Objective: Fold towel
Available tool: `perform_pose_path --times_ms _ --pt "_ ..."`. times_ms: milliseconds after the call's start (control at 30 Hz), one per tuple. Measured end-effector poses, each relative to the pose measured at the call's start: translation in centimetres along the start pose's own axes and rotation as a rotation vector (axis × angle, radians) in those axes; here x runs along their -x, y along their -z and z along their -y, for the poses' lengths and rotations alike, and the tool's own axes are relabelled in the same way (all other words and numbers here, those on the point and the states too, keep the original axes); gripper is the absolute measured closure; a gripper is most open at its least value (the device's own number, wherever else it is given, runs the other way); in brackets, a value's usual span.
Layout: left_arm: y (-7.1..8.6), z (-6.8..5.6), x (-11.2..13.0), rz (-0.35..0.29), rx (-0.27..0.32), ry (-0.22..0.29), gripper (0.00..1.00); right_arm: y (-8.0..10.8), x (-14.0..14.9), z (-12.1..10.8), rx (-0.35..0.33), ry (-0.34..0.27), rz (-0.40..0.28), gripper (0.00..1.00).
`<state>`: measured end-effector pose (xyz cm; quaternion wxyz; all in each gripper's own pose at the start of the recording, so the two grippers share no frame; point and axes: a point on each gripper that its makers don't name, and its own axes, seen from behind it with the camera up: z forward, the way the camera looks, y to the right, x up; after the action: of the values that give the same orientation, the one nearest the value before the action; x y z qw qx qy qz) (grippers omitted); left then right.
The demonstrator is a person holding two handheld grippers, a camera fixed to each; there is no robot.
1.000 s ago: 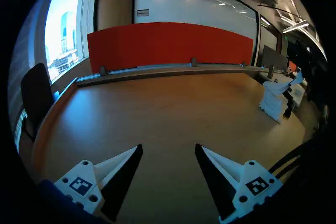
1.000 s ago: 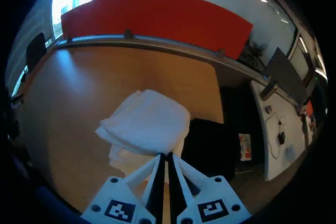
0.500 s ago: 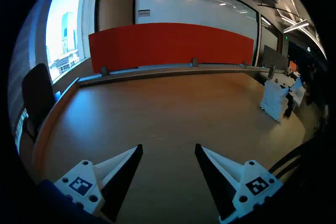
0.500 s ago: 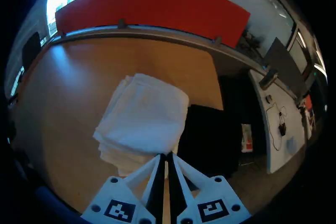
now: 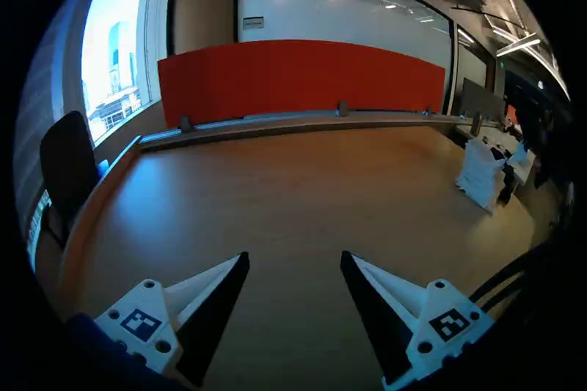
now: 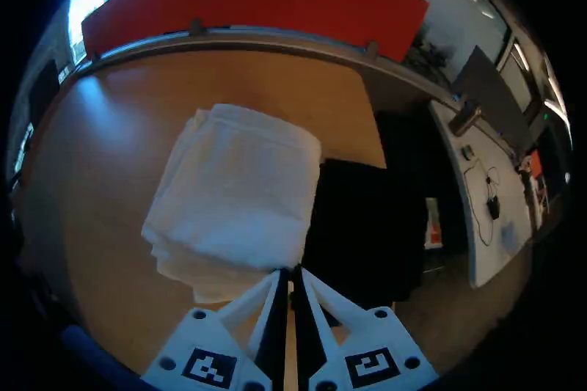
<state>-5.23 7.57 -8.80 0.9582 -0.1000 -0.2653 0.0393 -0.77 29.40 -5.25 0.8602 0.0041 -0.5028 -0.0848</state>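
Right gripper jaws clamped on folded towel; left gripper jaws apart. Advise lowering flat, clear of desk edge.

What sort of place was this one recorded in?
Most likely an open-plan office: a long wooden desk backed by a red divider panel, and a black office chair by the window.

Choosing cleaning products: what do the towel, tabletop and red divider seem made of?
The towel: white terry-like cloth, matte, in soft stacked folds. The tabletop: wood or wood-look laminate, smooth, with a faint sheen. The red divider: uniform matte panel, perhaps fabric-covered; hard to tell.
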Motion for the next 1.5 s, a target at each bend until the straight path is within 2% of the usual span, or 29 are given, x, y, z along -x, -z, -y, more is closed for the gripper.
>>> perform_pose_path --times_ms 400,733,933,1233,1500 --pt "0.2 0.0 0.3 0.004 -0.003 0.001 0.08 -1.4 1.5 -0.4 0.038 -0.014 0.042 0.95" --pt "0.3 0.1 0.3 0.002 -0.006 0.005 0.08 -1.2 1.3 -0.3 0.046 -0.022 0.021 0.90" --pt "0.4 0.2 0.3 0.000 -0.005 0.003 0.08 -0.6 1.0 -0.5 0.056 -0.019 0.001 0.75" --pt "0.5 0.0 0.2 -0.007 0.001 0.005 0.08 0.3 1.2 -0.8 0.080 0.007 -0.010 0.38" --pt "0.6 0.0 0.1 -0.011 0.002 0.007 0.08 1.2 1.3 -0.5 0.093 0.025 -0.025 0.34"
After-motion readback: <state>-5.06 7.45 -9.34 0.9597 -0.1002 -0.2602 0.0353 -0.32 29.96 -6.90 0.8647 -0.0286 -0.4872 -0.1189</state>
